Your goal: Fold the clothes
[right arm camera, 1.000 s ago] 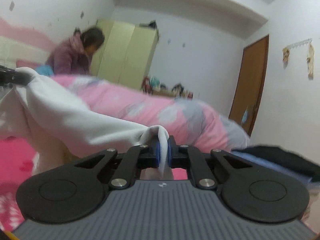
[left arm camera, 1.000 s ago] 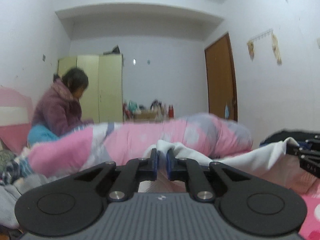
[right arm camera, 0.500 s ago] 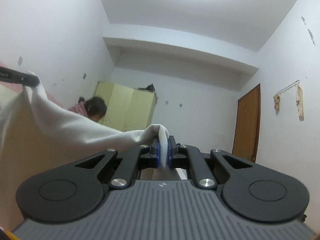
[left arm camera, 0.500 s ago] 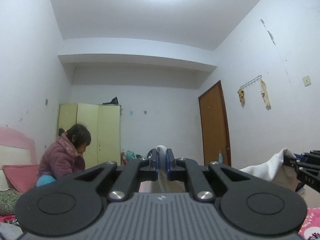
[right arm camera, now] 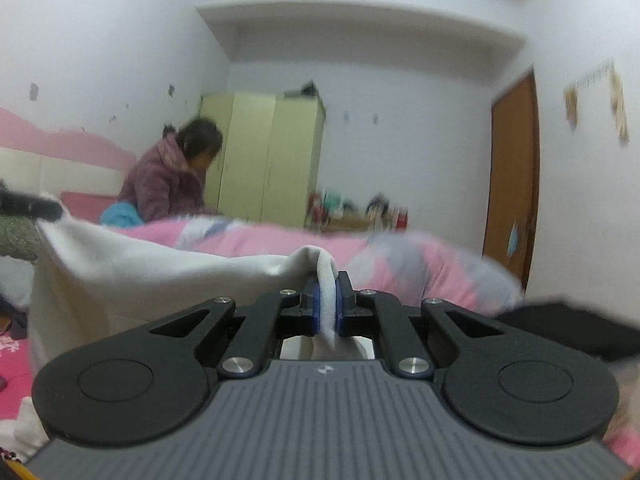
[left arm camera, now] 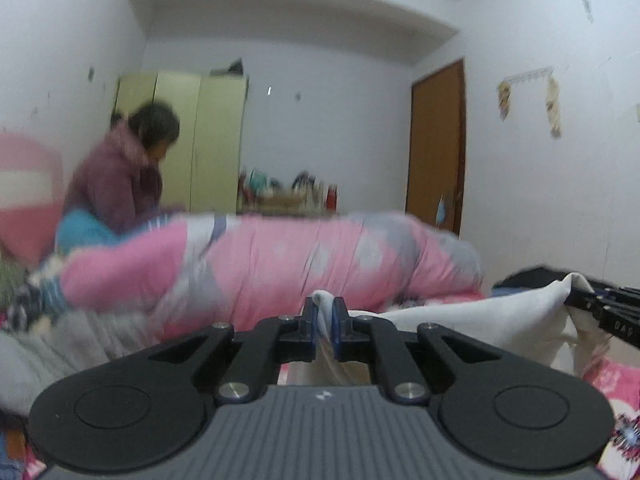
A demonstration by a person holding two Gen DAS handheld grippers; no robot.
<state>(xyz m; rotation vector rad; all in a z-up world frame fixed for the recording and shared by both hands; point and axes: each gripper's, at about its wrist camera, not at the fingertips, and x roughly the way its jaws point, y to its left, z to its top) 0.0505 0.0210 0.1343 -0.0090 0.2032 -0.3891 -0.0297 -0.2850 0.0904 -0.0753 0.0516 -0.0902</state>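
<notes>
White-walled bedroom, pink patterned quilt (left arm camera: 280, 264) across bed. Left claw (left arm camera: 325, 322) and right claw (right arm camera: 327, 300) each pinch white cotton garment (right arm camera: 160, 264), stretched between them.

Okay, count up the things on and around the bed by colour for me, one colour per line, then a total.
White: 1, the white garment pinched by both the left gripper and the right gripper.
Pink: 1, the rolled quilt.
Black: 1, the dark garment.
Yellow-green: 1, the wardrobe.
Brown: 1, the door.
Total: 5.
</notes>
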